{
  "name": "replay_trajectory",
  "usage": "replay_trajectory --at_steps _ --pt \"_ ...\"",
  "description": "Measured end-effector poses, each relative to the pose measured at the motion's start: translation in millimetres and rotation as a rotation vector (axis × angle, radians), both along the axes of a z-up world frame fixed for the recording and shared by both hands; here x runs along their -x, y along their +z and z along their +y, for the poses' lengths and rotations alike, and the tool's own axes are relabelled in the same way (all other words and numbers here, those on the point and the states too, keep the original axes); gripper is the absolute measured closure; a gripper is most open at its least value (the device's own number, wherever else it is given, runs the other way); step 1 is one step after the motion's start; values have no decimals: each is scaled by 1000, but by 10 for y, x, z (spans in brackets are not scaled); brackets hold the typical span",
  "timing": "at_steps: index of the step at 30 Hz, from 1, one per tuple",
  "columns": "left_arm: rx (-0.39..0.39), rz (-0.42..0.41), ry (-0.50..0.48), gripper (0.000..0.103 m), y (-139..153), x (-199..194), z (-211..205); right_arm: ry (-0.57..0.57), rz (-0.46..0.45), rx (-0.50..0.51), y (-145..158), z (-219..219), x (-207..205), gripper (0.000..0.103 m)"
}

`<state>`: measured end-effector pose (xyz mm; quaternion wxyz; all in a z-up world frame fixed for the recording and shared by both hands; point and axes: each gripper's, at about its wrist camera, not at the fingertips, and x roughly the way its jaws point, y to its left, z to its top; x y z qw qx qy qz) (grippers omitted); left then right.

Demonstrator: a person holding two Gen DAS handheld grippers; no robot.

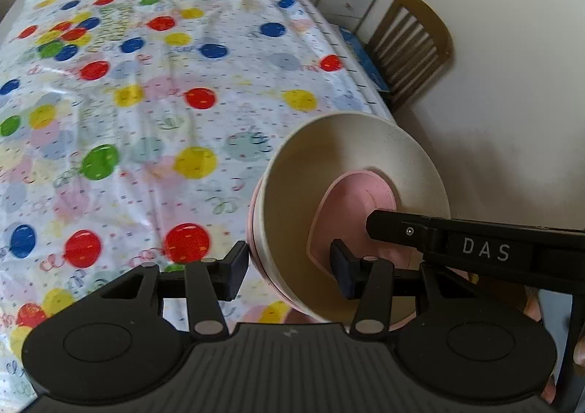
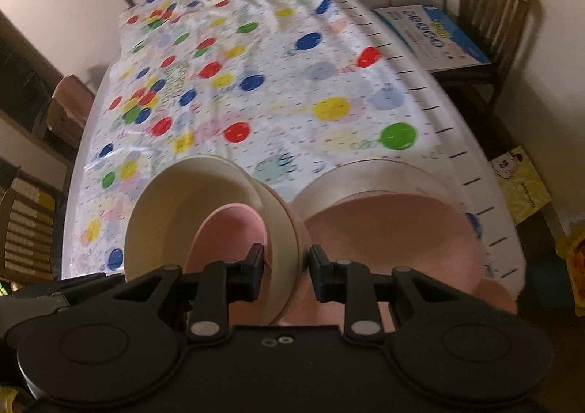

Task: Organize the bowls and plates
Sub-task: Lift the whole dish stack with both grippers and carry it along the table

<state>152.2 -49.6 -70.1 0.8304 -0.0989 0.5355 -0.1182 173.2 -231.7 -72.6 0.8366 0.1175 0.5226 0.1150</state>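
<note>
The table (image 1: 153, 91), under a balloon-print cloth, carries nothing near its right edge, and the bowls (image 1: 351, 171) hang tilted in the air just over that edge, probably so the nested set can travel as one. They are a cream bowl with a small pink one inside and a pink rim showing beneath; a broad pink plate (image 2: 395, 230) sits beside them. Both grippers straddle the cream wall, left gripper (image 1: 290, 268) and right gripper (image 2: 286, 265) each clenched on it from opposite sides for steadiness.
</note>
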Motion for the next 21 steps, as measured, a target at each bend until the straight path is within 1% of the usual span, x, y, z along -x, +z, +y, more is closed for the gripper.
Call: replay_trajectory --at_steps 11,21 --pt "3 22 -83 55 -131 -138 -462 -78 18 10 -110 -458 -10 78" --pt "0 54 -120 55 -346 -247 -698 -114 54 28 -284 -668 -68 78"
